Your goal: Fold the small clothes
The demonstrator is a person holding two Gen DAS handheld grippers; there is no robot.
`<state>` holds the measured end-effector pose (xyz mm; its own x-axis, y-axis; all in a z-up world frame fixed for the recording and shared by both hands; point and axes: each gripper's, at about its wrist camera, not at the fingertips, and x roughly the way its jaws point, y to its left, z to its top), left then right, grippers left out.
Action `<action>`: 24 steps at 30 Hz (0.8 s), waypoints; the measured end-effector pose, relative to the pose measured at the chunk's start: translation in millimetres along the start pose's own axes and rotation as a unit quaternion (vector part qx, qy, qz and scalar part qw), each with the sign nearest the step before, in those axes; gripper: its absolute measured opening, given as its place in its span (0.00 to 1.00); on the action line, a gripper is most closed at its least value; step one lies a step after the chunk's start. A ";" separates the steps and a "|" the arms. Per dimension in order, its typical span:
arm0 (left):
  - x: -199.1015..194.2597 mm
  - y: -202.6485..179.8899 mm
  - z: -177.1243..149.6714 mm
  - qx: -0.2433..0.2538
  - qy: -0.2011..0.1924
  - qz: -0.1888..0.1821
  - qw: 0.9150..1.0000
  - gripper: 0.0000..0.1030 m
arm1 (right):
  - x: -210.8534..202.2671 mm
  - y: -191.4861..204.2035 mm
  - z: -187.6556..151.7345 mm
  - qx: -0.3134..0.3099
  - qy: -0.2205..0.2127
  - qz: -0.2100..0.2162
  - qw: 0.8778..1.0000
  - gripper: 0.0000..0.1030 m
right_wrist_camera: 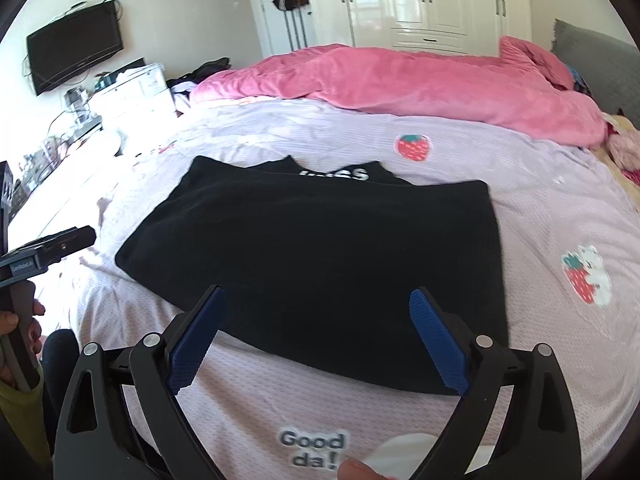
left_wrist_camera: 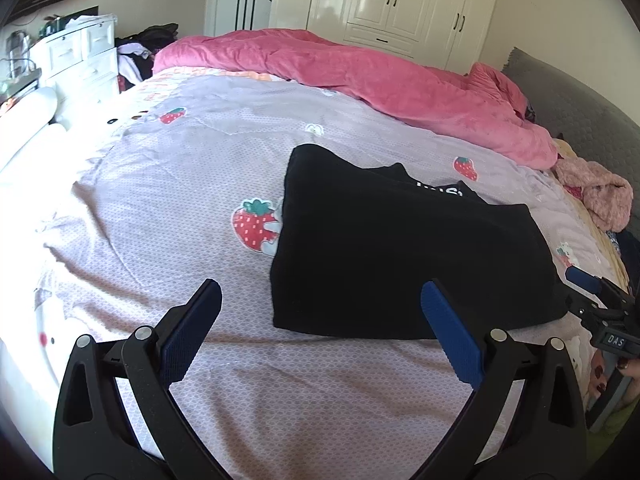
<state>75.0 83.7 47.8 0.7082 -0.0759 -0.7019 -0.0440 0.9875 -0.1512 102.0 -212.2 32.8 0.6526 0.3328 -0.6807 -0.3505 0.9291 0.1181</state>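
The black garment (right_wrist_camera: pixel 312 264) lay folded into a rough rectangle on the lilac strawberry-print bedsheet (left_wrist_camera: pixel 180 184), near the bed's front edge, and both tools were off it. A strip of white lettering (right_wrist_camera: pixel 336 173) peeked out at its far side, below the collar. The left gripper (left_wrist_camera: pixel 320 332) hung with jaws spread wide and nothing between them, its blue pads (left_wrist_camera: pixel 452 340) over bare sheet just beside the garment's near left corner. The right gripper (right_wrist_camera: pixel 318 340) was also released, jaws wide, poised over the garment's near edge without pressing on the cloth. In the right wrist view, a hand (right_wrist_camera: pixel 20 332) at the far left edge held the other tool's handle. A rumpled pink duvet (left_wrist_camera: pixel 360 76) was piled along the far edge of the bed, with a fluffy pink item (left_wrist_camera: pixel 596 196) at the right edge near the grey headboard (right_wrist_camera: pixel 592 64). White wardrobes (right_wrist_camera: pixel 432 0) stood behind, a television (right_wrist_camera: pixel 76 46) hung on the wall, and the words "Good da!" (right_wrist_camera: pixel 314 450) showed on the sheet at the front edge.
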 end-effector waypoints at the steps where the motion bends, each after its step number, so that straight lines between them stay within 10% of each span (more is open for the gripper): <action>1: -0.1 3.2 0.1 -0.004 0.000 0.003 1.000 0.91 | 1.4 5.5 1.4 -0.006 0.000 0.002 1.000 0.91; 24: 13.8 84.9 -5.6 -0.096 0.010 0.029 0.995 0.91 | 67.1 120.0 -3.8 -0.128 0.036 0.047 0.990 0.91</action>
<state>77.1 165.7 21.4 0.6870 -0.0244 -0.7262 -0.2194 0.9458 -0.2394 101.1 -79.1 -1.4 0.5636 0.3943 -0.7259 -0.5717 0.8204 0.0018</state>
